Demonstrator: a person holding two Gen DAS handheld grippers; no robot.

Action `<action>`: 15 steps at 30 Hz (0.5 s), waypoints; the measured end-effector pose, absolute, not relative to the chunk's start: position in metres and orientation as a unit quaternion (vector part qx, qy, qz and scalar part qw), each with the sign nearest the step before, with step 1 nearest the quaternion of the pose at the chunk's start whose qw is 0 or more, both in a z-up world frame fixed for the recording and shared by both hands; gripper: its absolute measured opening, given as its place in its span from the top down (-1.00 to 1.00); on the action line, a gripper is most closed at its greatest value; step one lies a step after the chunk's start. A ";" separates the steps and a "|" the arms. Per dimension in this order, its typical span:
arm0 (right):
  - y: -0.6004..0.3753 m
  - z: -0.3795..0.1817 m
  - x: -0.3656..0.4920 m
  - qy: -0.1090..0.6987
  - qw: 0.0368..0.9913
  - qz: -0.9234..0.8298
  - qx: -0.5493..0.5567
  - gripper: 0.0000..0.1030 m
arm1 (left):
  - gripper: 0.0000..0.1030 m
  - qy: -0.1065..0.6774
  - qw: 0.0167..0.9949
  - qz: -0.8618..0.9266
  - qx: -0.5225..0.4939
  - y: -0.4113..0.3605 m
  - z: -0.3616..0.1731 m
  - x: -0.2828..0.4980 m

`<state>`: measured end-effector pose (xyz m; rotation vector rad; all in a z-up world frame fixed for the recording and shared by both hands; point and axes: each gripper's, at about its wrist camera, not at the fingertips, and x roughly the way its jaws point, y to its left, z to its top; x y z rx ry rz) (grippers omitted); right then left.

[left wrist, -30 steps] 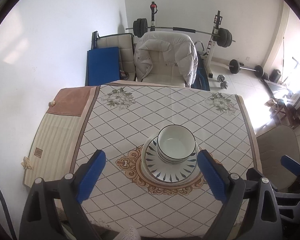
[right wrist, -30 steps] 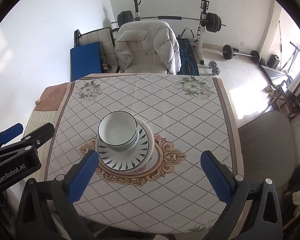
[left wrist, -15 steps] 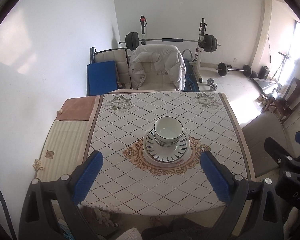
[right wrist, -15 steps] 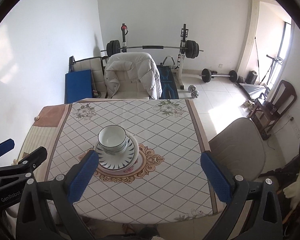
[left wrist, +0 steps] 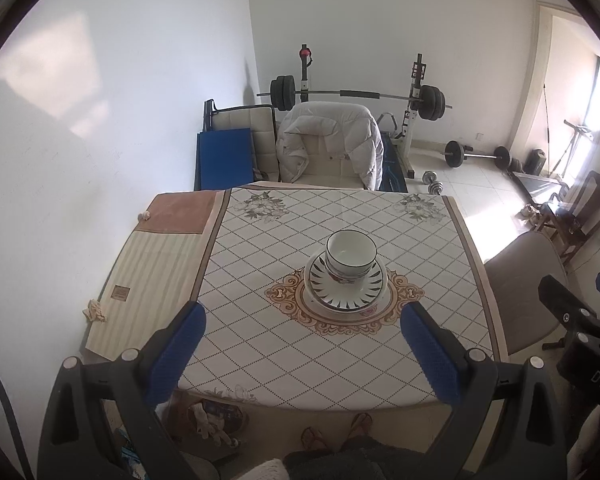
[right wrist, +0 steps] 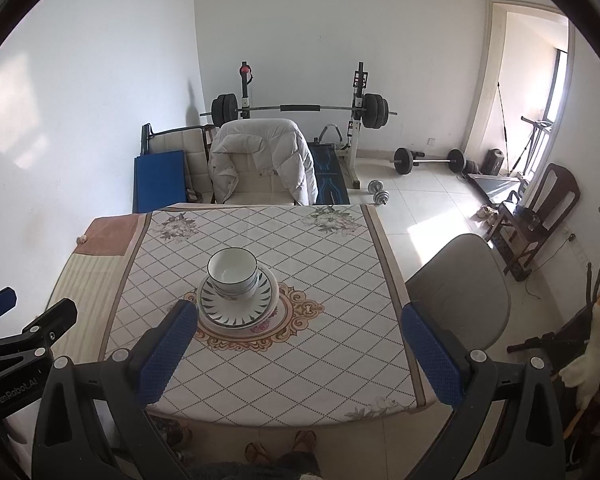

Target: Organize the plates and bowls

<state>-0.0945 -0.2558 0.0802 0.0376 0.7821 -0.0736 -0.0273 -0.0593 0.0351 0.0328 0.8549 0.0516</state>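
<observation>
Both claws, the left gripper (left wrist: 302,350) and right gripper (right wrist: 300,348), have pulled back, spread wide and holding nothing. A white bowl (left wrist: 351,255) sits on the leaf-patterned plates (left wrist: 346,286) mid-table (stack looks done); best keep backing off slowly.

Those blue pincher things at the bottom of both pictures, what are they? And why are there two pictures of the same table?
They are grabbers, one in each of a person's hands. Each carries a small camera looking forward between its two fingers, which gives two pictures. One view is from the left gripper, the other from the right gripper. Both are open and hold nothing. On the table, with its patterned cloth, a white bowl sits on a stack of plates in the middle. Behind the table stands a chair with a white jacket over it, and weights for exercise.
</observation>
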 end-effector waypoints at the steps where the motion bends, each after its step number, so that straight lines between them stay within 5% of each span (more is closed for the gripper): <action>1: -0.255 0.081 -0.098 0.381 0.924 -0.035 0.018 -1.00 | -0.94 0.414 0.910 0.025 0.016 -0.059 0.035 -0.029; 15: -0.250 0.086 -0.111 0.372 0.928 -0.038 0.007 -1.00 | -0.94 0.405 0.914 0.014 0.023 -0.063 0.043 -0.045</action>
